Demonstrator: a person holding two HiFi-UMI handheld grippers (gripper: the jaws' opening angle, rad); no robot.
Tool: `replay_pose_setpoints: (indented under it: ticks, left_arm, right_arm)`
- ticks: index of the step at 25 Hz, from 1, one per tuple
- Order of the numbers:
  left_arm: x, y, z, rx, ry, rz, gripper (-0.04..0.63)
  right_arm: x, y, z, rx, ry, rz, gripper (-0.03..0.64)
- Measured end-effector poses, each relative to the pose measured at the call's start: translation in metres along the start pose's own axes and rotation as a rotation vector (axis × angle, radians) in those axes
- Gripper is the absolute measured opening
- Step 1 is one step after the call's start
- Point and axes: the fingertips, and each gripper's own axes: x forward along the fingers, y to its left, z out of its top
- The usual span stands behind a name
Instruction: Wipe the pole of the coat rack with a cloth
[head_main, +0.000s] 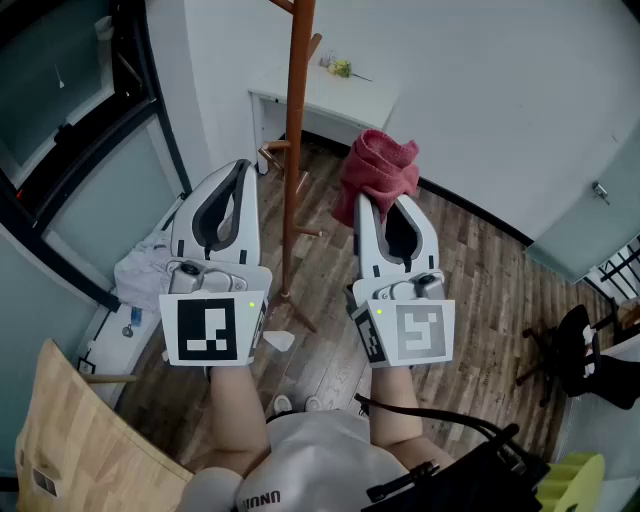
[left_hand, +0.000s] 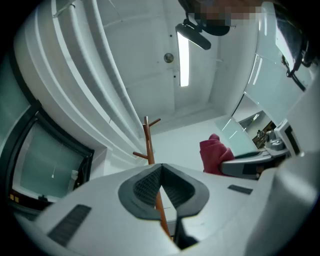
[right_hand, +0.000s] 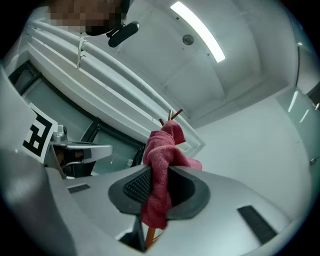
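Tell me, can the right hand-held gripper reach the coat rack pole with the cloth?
Probably yes: the right hand-held gripper holds the red cloth beside the pole, nothing between them.

Head view: coat rack (head_main: 293, 150) top cut off at 12 o'clock edge; bits (head_main: 340, 68) on desk (head_main: 355, 100) too small to ID. Chair (head_main: 575, 355) cut at 3 o'clock, wood board (head_main: 70, 440) at 8. Hands hidden under left gripper (head_main: 240, 168) & right gripper (head_main: 385, 203). Right gripper view: cloth (right_hand: 161, 165) covers most of pole (right_hand: 148, 236), only peg tips at 12 & sliver at 6 show. Left gripper view: pole part-hidden behind pads (left_hand: 145, 187)
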Motion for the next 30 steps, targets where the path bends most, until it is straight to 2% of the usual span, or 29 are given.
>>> replay_pose_setpoints:
  ticks: [17,21,30]
  left_arm:
    - [-0.009,0.004,-0.007,-0.002,0.024,0.02,0.012]
    - [-0.014,0.006,-0.011,-0.004,0.042,0.003,0.012]
    - [-0.019,0.01,-0.023,-0.035,0.063,-0.033,0.012]
  right_arm:
    - [-0.002,0.003,-0.003,0.044,-0.006,-0.009,0.081]
    - [0.003,0.004,-0.002,0.056,-0.017,-0.016,0.081]
    - [0.014,0.011,0.002,-0.01,-0.031,-0.034,0.081]
